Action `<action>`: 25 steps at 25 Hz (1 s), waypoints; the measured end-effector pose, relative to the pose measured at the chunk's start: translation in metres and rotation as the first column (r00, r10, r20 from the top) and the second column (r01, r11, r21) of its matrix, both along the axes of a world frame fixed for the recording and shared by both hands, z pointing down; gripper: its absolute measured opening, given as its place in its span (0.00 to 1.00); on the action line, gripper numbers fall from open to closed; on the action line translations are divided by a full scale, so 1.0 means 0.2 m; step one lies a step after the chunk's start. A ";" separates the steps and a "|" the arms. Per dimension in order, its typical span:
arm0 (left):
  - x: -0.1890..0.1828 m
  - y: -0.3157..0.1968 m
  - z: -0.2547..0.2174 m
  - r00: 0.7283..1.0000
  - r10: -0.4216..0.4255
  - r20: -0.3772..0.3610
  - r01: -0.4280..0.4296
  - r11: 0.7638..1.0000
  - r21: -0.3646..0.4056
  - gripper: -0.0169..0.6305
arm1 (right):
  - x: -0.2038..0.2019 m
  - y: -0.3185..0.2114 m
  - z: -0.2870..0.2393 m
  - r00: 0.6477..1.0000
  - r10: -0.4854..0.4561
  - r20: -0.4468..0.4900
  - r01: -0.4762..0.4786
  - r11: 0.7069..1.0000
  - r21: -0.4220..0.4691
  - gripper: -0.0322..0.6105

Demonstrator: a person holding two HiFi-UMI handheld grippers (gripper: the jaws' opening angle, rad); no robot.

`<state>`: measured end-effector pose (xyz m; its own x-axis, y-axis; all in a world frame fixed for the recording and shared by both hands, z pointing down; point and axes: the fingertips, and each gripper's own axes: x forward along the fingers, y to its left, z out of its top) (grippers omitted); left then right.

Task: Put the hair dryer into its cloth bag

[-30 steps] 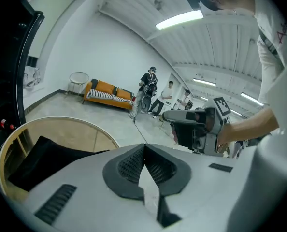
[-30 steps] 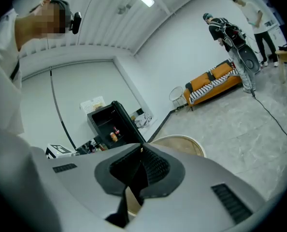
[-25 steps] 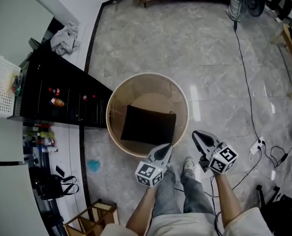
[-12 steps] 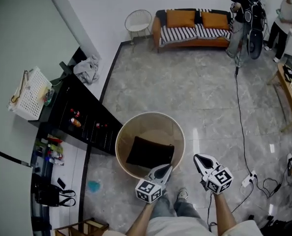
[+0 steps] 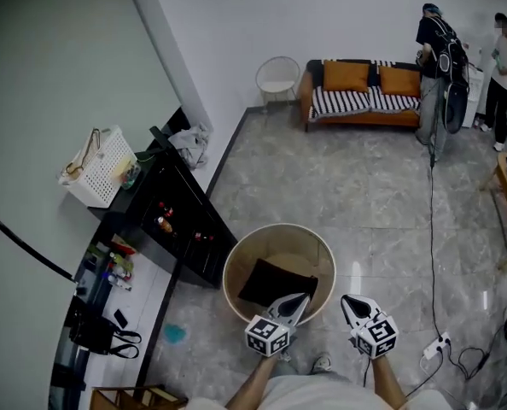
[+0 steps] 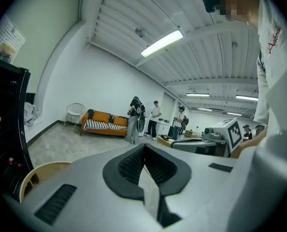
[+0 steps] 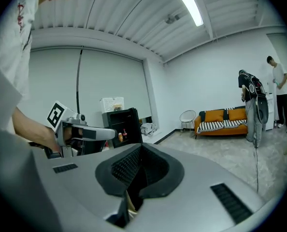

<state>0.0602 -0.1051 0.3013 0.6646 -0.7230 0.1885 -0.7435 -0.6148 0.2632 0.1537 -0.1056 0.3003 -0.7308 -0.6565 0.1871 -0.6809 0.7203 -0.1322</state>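
Lying in the round tub (image 5: 233, 273), lower centre of the head view, the cloth bag (image 5: 275, 282) is seen; no hair dryer is visible. In the left gripper view the left gripper (image 6: 144, 151) is clenched, empty; in the right gripper view the right gripper (image 7: 138, 153) likewise. Jaws should be opened before any grasp.

The head view looks from high up, forward and steeply down across the room. The left gripper (image 5: 300, 298) and right gripper (image 5: 346, 301) sit close at its lower edge, the round table (image 5: 279, 244) is just beyond them, and the sofa (image 5: 364, 96) is far off near the top. The left gripper view sits right behind its own jaws and faces almost level toward that sofa, with the right gripper at its right edge. The right gripper view looks along its jaws much the same way, with the left gripper at its left. All three views share the sofa and the black cabinet (image 5: 181, 220).
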 end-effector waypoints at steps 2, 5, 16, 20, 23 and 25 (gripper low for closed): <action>-0.02 0.00 -0.03 1.000 -0.012 0.013 0.012 1.000 0.003 0.07 | -0.03 0.02 -0.03 1.000 -0.017 0.012 0.017 1.000 0.008 0.09; -0.03 0.00 -0.06 0.999 -0.018 0.027 0.018 1.000 0.004 0.07 | -0.06 0.03 -0.08 0.999 -0.031 0.044 0.030 0.999 0.016 0.09; -0.21 0.16 -0.14 0.997 0.018 0.070 -0.019 1.000 0.010 0.07 | -0.32 0.18 -0.10 0.996 -0.055 0.068 0.054 0.998 0.015 0.09; -0.33 0.32 -0.11 0.998 0.018 0.058 -0.018 1.000 0.006 0.07 | -0.44 0.35 -0.10 0.997 -0.056 0.059 0.056 0.998 0.012 0.09; -0.39 0.49 -0.09 0.998 0.023 0.057 -0.024 1.000 0.004 0.07 | -0.51 0.51 -0.10 0.998 -0.045 0.039 0.045 0.999 0.015 0.09; -0.41 0.58 -0.09 0.997 0.038 0.061 -0.039 0.999 0.018 0.07 | -0.54 0.61 -0.10 0.999 -0.035 0.026 0.034 0.999 0.023 0.09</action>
